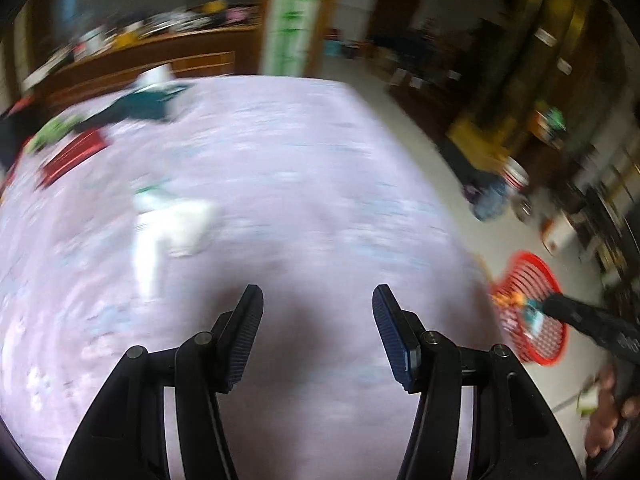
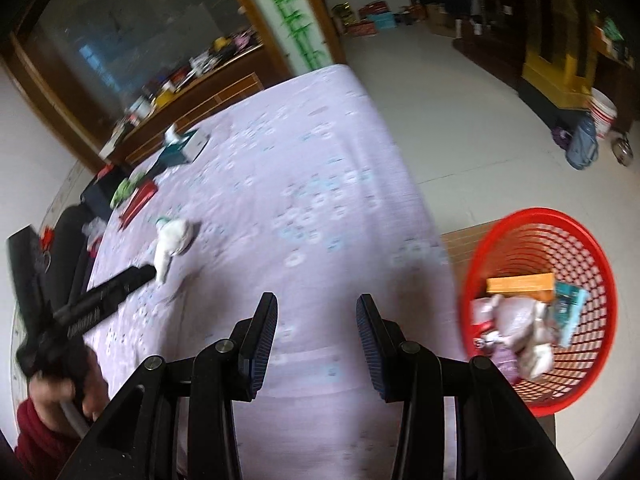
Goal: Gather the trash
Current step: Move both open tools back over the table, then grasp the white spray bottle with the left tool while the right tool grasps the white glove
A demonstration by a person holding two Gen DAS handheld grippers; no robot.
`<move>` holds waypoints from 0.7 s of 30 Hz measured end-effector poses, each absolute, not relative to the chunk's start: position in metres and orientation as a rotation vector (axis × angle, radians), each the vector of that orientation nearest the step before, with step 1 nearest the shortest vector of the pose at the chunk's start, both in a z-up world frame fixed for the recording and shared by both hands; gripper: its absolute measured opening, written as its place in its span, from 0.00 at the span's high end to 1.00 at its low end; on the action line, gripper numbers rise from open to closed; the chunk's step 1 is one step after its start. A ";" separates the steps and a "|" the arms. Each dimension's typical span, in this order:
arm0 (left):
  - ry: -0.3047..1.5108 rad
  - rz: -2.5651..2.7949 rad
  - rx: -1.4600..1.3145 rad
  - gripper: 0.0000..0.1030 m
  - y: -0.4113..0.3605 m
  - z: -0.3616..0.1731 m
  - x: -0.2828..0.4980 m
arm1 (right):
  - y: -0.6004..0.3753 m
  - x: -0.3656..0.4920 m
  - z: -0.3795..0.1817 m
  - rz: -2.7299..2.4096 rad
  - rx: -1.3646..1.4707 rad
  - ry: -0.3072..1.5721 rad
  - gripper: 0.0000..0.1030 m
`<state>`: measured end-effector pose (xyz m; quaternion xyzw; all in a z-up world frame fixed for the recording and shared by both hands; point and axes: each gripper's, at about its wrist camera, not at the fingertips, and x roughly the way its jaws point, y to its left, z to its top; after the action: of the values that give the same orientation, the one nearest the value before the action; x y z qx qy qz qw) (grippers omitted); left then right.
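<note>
A crumpled white wrapper (image 1: 168, 220) (image 2: 172, 242) lies on the lilac flowered tablecloth (image 1: 280, 184) (image 2: 304, 168). My left gripper (image 1: 318, 316) hovers open and empty over the cloth, right of the wrapper; its view is blurred. In the right wrist view the left gripper's tip (image 2: 136, 274) sits just left of the wrapper. My right gripper (image 2: 316, 316) is open and empty above the table's near right part. A red mesh basket (image 2: 560, 312) (image 1: 532, 304) stands off the table's right edge, holding a box, a teal pack and crumpled wrappers.
At the table's far left lie a red flat pack (image 2: 138, 202), a green item (image 2: 126, 188) and a teal-and-white tissue box (image 2: 186, 146). A wooden cabinet (image 2: 192, 96) stands behind. A white bucket (image 2: 602, 114) and blue bag (image 2: 584, 144) sit on the floor.
</note>
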<state>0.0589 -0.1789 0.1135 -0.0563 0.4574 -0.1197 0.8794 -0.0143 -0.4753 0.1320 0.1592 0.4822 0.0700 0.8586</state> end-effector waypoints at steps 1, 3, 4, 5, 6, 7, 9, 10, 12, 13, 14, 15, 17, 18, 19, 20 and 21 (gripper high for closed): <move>0.960 -0.210 -0.130 0.46 -0.160 0.110 0.065 | -0.467 -0.013 0.132 0.154 0.324 1.017 0.57; 0.969 -0.146 -0.152 0.46 -0.126 0.100 0.077 | -0.451 -0.009 0.132 0.169 0.306 1.026 0.57; 0.978 -0.117 -0.162 0.46 -0.114 0.095 0.084 | -0.444 -0.007 0.132 0.177 0.300 1.032 0.57; 0.996 -0.095 -0.180 0.47 -0.100 0.088 0.093 | -0.436 -0.005 0.132 0.182 0.292 1.038 0.57; 1.018 -0.085 -0.210 0.48 -0.085 0.078 0.105 | -0.430 -0.003 0.133 0.186 0.283 1.040 0.57; 1.024 -0.077 -0.223 0.48 -0.076 0.073 0.109 | -0.424 -0.001 0.134 0.188 0.274 1.042 0.57; 1.046 -0.072 -0.243 0.51 -0.066 0.060 0.124 | -0.413 0.003 0.135 0.193 0.261 1.047 0.57; 1.063 -0.078 -0.249 0.53 -0.064 0.053 0.132 | -0.407 0.006 0.136 0.196 0.256 1.050 0.57; 1.084 -0.093 -0.249 0.59 -0.064 0.041 0.143 | -0.398 0.011 0.137 0.194 0.252 1.054 0.56; 1.093 -0.091 -0.238 0.61 -0.064 0.037 0.149 | -0.394 0.013 0.137 0.193 0.246 1.056 0.56; 1.103 -0.095 -0.232 0.63 -0.065 0.032 0.156 | -0.389 0.016 0.138 0.194 0.241 1.057 0.56; 1.109 -0.101 -0.234 0.64 -0.065 0.030 0.160 | -0.386 0.018 0.139 0.197 0.238 1.058 0.56; 1.122 -0.101 -0.221 0.69 -0.064 0.022 0.170 | -0.374 0.023 0.140 0.216 0.223 1.057 0.56; 1.130 -0.104 -0.221 0.70 -0.065 0.018 0.174 | -0.369 0.026 0.141 0.225 0.216 1.057 0.56; 1.137 -0.110 -0.231 0.71 -0.063 0.016 0.175 | -0.364 0.030 0.142 0.239 0.210 1.057 0.56; 1.123 -0.113 -0.236 0.71 -0.061 0.016 0.175 | -0.357 0.035 0.143 0.257 0.206 1.058 0.56; 1.121 -0.113 -0.231 0.71 -0.059 0.015 0.176 | -0.348 0.042 0.144 0.282 0.202 1.059 0.53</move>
<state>0.1757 -0.0593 0.0148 -0.1094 0.5301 -0.0535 0.8392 0.0418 -0.3480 0.1436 0.0960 0.5027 0.1337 0.8487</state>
